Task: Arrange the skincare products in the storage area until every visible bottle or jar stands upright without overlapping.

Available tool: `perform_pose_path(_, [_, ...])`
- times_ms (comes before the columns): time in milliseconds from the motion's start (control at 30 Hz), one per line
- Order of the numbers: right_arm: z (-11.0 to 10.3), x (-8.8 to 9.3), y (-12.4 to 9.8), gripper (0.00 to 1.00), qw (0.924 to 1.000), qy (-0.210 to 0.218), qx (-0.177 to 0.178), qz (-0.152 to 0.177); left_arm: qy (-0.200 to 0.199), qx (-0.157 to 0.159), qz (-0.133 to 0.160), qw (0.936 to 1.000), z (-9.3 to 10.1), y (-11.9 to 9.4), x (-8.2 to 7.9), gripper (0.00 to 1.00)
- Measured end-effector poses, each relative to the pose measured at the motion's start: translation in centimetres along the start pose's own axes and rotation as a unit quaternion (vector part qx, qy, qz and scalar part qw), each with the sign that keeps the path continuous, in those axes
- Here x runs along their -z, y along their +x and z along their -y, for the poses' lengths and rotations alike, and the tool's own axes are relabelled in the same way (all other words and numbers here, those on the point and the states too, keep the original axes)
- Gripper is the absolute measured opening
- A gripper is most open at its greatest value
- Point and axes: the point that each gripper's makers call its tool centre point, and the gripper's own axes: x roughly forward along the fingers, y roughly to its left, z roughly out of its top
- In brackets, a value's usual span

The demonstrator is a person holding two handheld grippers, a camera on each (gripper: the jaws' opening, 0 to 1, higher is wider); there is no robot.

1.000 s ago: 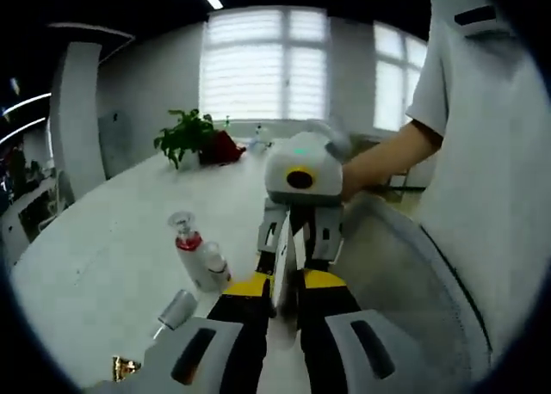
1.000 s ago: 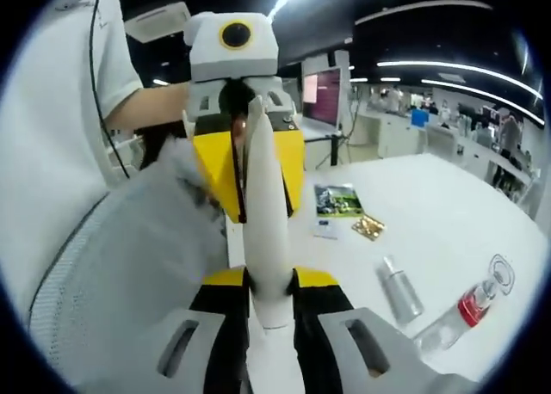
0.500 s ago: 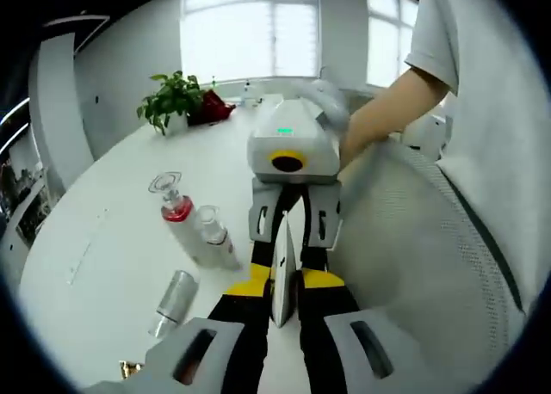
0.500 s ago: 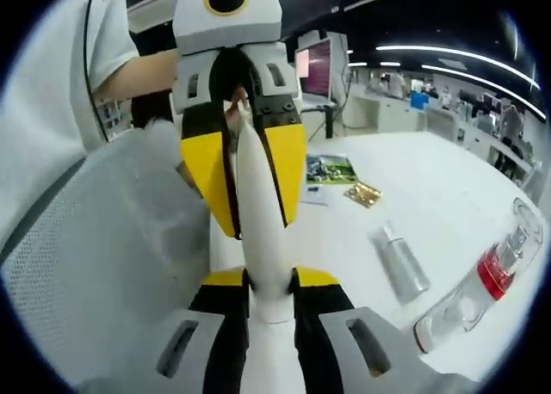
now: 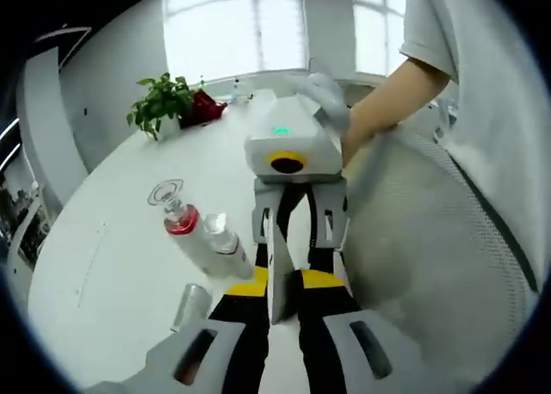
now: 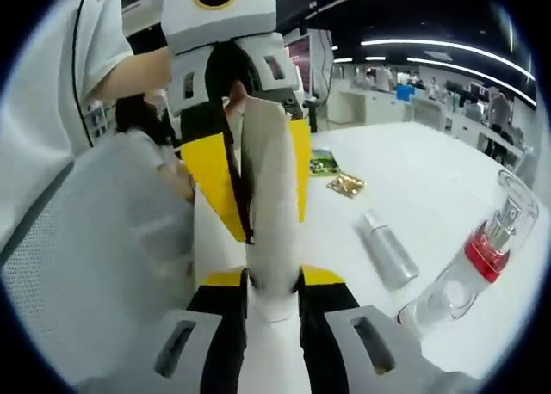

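Both grippers meet nose to nose over a white table [image 5: 112, 265] and pinch the same white tube [image 6: 269, 213] between them. In the right gripper view, the right gripper [image 6: 272, 284] has its jaws pressed against the tube's lower end at 6 o'clock, while the left gripper [image 6: 250, 183] comes in from 12 o'clock with its yellow jaws closed on the tube's upper part. In the left gripper view, the left gripper [image 5: 277, 284] holds the tube [image 5: 278, 265] edge-on as a thin white strip, and the right gripper [image 5: 297, 226] faces it from 12 o'clock, a green light on its white housing.

On the table, a clear bottle with a red collar [image 5: 182, 230] stands tilted at 9 o'clock of the left gripper, just beside a smaller clear bottle [image 5: 225, 249]; whether the two touch cannot be told. A silver tube [image 5: 191, 304] lies flat at 8 o'clock. In the right gripper view, the red-collared bottle [image 6: 472, 265] is at 4 o'clock and the silver tube [image 6: 387, 252] lies at 3 o'clock.

A potted plant [image 5: 162, 110] stands at 11 o'clock, far back on the table. A grey mesh chair back [image 5: 430, 256] sits at 3 o'clock, with a person's forearm [image 5: 387, 110] above it.
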Motion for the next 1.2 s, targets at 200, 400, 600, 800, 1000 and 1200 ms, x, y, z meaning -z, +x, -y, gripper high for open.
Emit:
perform_pose_path(200, [-0.2,1.0,-1.0,0.49,0.9995,0.019,0.022,-0.017,0.002,-0.009,0.012,0.9999,-2.1,0.4,-0.2,0.08])
perform_pose_path(400, [0.2,0.6,-3.5,0.49,0.9971,0.052,0.055,0.008,0.01,-0.018,0.017,0.9996,-3.7,0.9,-0.2,0.08])
perform_pose_path(600, [0.2,1.0,-5.1,0.53,0.9932,0.079,0.083,0.021,0.012,-0.039,0.024,0.9989,-5.8,1.3,-0.1,0.08])
perform_pose_path(800, [0.6,1.8,-6.3,0.56,0.9886,0.102,0.108,0.024,0.013,-0.05,0.033,0.9981,-7.4,1.9,-0.5,0.08])
perform_pose_path(1000, [1.2,2.0,-6.9,0.63,0.9838,0.117,0.132,0.03,0.011,-0.059,0.039,0.9975,-8.7,2.2,-0.7,0.08])
perform_pose_path(1200, [1.2,2.1,-6.7,0.66,0.9843,0.116,0.13,0.025,0.012,-0.062,0.042,0.9971,-9.5,2.5,-1.0,0.08])
